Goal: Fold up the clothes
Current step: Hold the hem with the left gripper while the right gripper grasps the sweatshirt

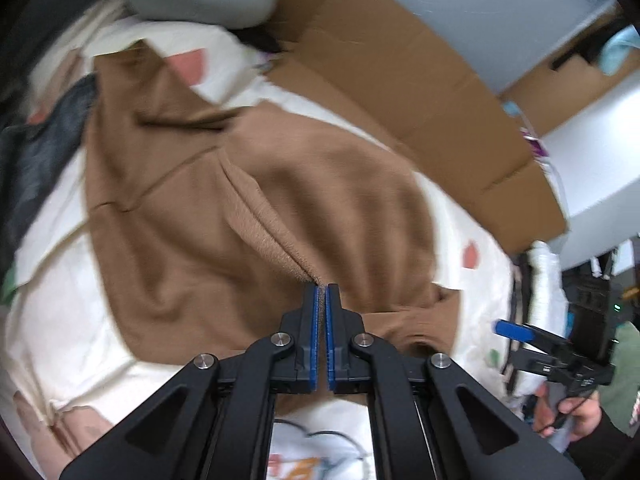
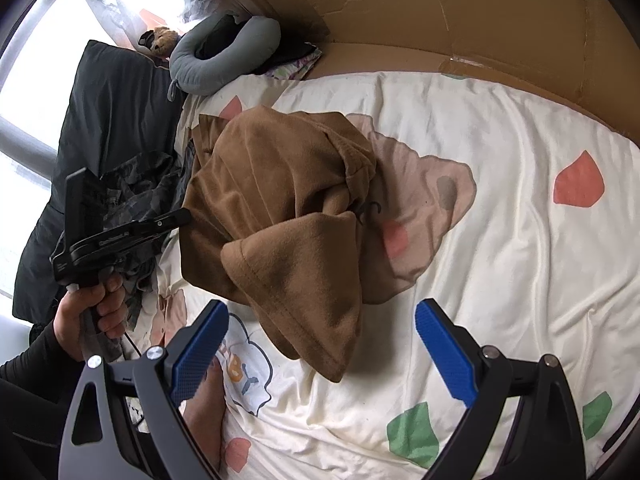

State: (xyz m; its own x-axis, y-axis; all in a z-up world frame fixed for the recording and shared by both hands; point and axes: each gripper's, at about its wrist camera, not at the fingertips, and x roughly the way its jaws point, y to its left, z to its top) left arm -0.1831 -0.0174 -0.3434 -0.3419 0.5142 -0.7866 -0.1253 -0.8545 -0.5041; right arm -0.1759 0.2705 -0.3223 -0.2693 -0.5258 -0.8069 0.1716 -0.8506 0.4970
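Note:
A brown fleece garment [image 1: 248, 200] lies bunched on a cream bedsheet [image 1: 64, 320] with coloured shapes. My left gripper [image 1: 321, 290] is shut on a fuzzy edge of the garment and pinches it between its blue pads. In the right wrist view the same garment [image 2: 280, 208] is crumpled in the middle of the sheet [image 2: 500, 240], and the left gripper [image 2: 184, 216] reaches its left edge. My right gripper [image 2: 322, 320] is open and empty, hovering just above the garment's near fold. The right gripper also shows at the right of the left wrist view [image 1: 516, 330].
A dark patterned garment [image 2: 140, 184] and a black pillow [image 2: 112, 112] lie at the left. A grey neck pillow [image 2: 224, 52] sits at the bed's head. Brown cardboard [image 2: 480, 12] lines the far side. A bare foot [image 2: 208, 400] rests on the sheet near me.

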